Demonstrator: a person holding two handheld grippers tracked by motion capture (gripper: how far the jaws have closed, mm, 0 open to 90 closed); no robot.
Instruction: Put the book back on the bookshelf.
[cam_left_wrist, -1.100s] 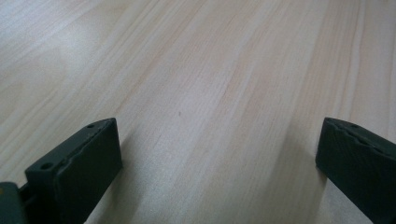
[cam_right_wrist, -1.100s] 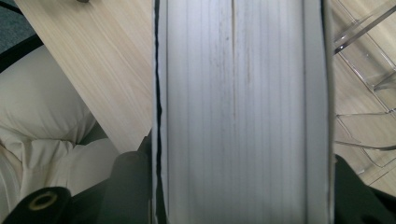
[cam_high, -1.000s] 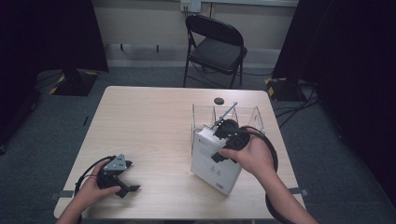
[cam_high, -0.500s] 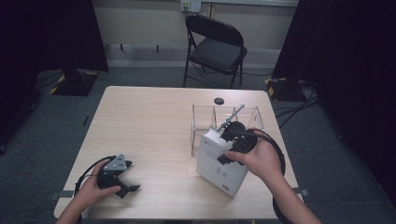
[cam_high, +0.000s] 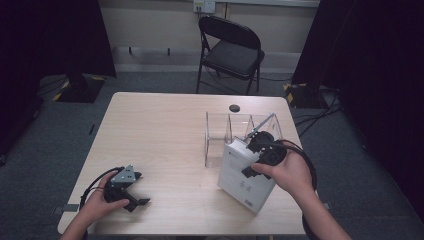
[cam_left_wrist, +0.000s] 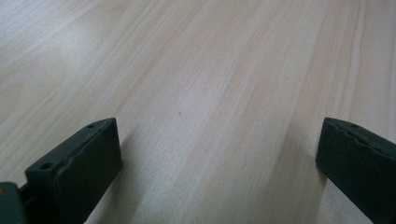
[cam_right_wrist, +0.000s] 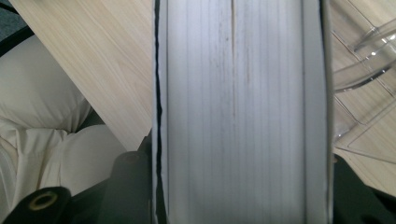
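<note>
The white book (cam_high: 246, 181) is pinched across its thickness by the right gripper (cam_high: 264, 154), tilted above the bench (cam_high: 165, 130) at the near right, just before the clear divided rack (cam_high: 235, 131). It should be kept clamped squarely and lined up with one slot before being lowered. The left gripper (cam_high: 131, 196) rests at the near left, fingers (cam_left_wrist: 77, 170) spread over bare wood. Beyond the rack, a small black disc (cam_high: 234, 107) and a folding chair (cam_high: 231, 50) are well apart; the slanted divider may obstruct entry.
</note>
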